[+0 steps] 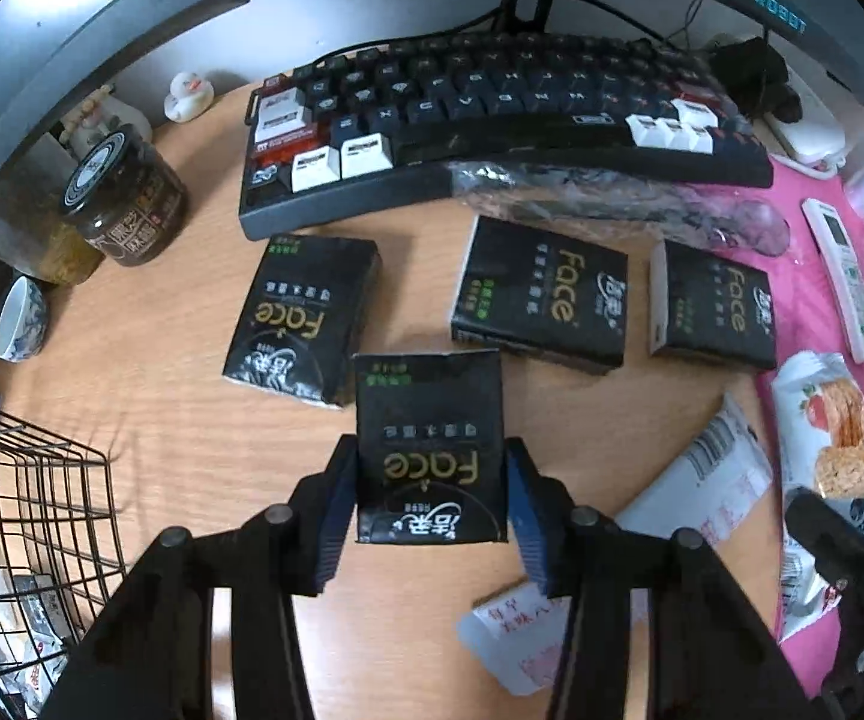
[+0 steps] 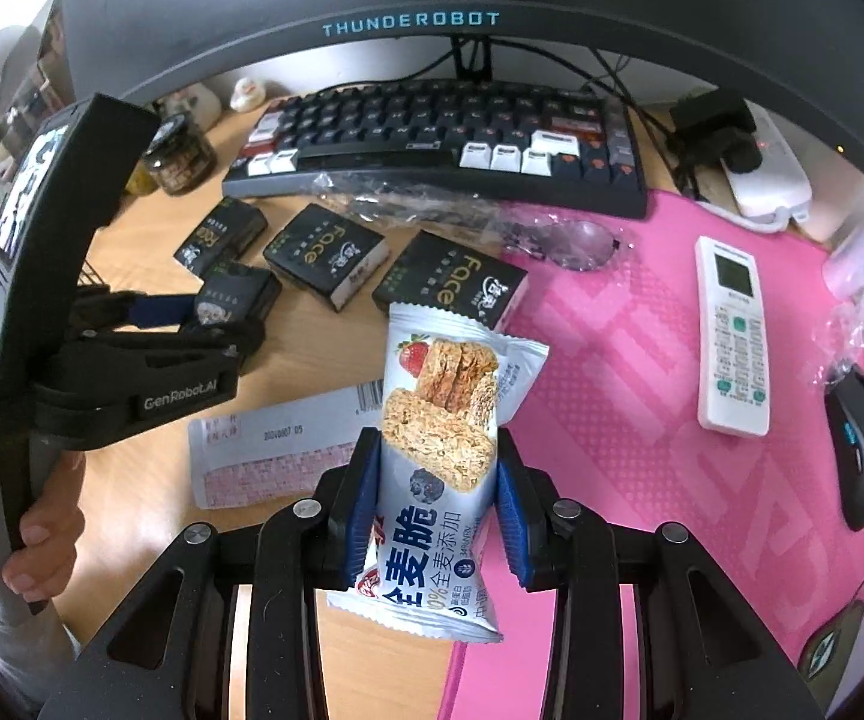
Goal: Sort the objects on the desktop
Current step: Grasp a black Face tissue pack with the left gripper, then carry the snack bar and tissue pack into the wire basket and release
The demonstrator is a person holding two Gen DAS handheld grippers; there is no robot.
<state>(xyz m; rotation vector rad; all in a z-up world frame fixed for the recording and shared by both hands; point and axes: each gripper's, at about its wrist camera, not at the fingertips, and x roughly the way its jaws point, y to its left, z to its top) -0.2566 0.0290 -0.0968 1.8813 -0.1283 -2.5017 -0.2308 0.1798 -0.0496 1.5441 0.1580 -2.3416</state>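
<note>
My left gripper [image 1: 429, 501] is shut on a black "Face" tissue pack [image 1: 429, 432] and holds it above the wooden desk [image 1: 150, 372]. Three more black tissue packs lie on the desk: one to the left [image 1: 306, 318], one in the middle [image 1: 543, 294], one to the right [image 1: 717, 309]. My right gripper [image 2: 435, 504] is shut on a white cereal-bar snack packet [image 2: 441, 456], held over the edge of the pink mat [image 2: 612, 360]. The left gripper [image 2: 216, 315] with its pack also shows in the right wrist view.
A black wire basket [image 1: 30, 516] stands at the lower left. A keyboard [image 1: 492, 114], a jar [image 1: 126, 198], a cup [image 1: 21, 318] and a rubber duck [image 1: 189, 96] sit at the back. A remote [image 2: 732, 336], a mouse [image 2: 861, 444], clear wrap [image 2: 492, 216] and a white envelope [image 2: 276, 450] lie nearby.
</note>
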